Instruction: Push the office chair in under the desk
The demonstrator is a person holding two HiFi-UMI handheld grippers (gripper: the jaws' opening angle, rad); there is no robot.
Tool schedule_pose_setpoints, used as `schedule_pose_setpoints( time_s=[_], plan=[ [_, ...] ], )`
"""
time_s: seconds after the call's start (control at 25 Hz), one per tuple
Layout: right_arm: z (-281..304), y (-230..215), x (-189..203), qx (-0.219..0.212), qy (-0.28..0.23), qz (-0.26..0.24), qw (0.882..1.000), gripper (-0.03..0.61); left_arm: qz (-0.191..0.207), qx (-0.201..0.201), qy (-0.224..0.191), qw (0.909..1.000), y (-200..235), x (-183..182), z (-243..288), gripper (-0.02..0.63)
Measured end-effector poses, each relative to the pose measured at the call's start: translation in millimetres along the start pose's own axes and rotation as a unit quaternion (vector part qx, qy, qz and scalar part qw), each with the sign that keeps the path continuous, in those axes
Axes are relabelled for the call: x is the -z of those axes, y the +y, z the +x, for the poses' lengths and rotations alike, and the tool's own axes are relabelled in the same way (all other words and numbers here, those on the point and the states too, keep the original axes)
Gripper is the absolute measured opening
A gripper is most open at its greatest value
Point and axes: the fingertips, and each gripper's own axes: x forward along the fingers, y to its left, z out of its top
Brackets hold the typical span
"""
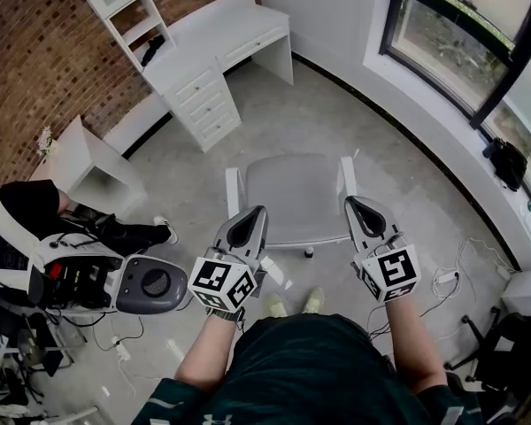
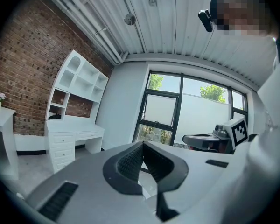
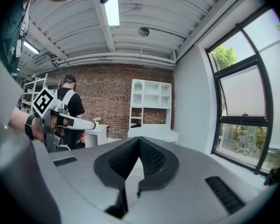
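Pale grey with white arms, the office chair (image 1: 294, 197) is found out on the middle of the floor (image 1: 398, 193), well apart from the desk (image 1: 221, 29), which is set against the brick wall (image 1: 35, 51) at the floor's far left corner. The space under the desk is unfilled, so nothing of the push can be counted as done. The left gripper (image 1: 248, 224) is held at the chair's near left corner and the right gripper (image 1: 365, 211) just beside its right armrest (image 1: 347, 177); whether either is touching cannot be told. Both pairs of jaws are clenched together with nothing caught between them, as each gripper view shows. The whole travel is judged to remain, and the chair will probably have to be steered leftward. Another person (image 1: 26, 220) and a small white table (image 1: 84, 158) are seen by the floor's left edge.
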Motion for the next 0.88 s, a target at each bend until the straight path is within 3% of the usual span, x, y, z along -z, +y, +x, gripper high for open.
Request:
schedule_pose_setpoints(
  time_s=[0.16,0.28,0.36,0.44,0.6,0.88],
  plan=[
    [3,4,1,-0.029,-0.008,0.015,0.999,0.006,0.021,0.005,0.004,0.9998,3,6,4,0.008],
    [1,3,29,-0.067,0.031,-0.004,0.997,0.016,0.056,0.018,0.030,0.9978,11,27,4,0.008],
    [-8,3,68,-0.100,0.086,-0.014,0.991,0.122,0.081,0.025,0.066,0.9942,18,52,0,0.009],
    [-23,6,114,-0.131,0.148,-0.031,0.980,0.176,0.107,0.031,0.110,0.9877,26,82,-9,0.042],
    [-40,9,190,-0.161,0.245,-0.086,0.952,0.207,0.188,0.036,0.201,0.9607,47,136,-27,0.148],
    [-25,1,237,-0.171,0.312,-0.146,0.923,0.210,0.273,0.057,0.304,0.9111,72,194,-24,0.209]
  ],
)
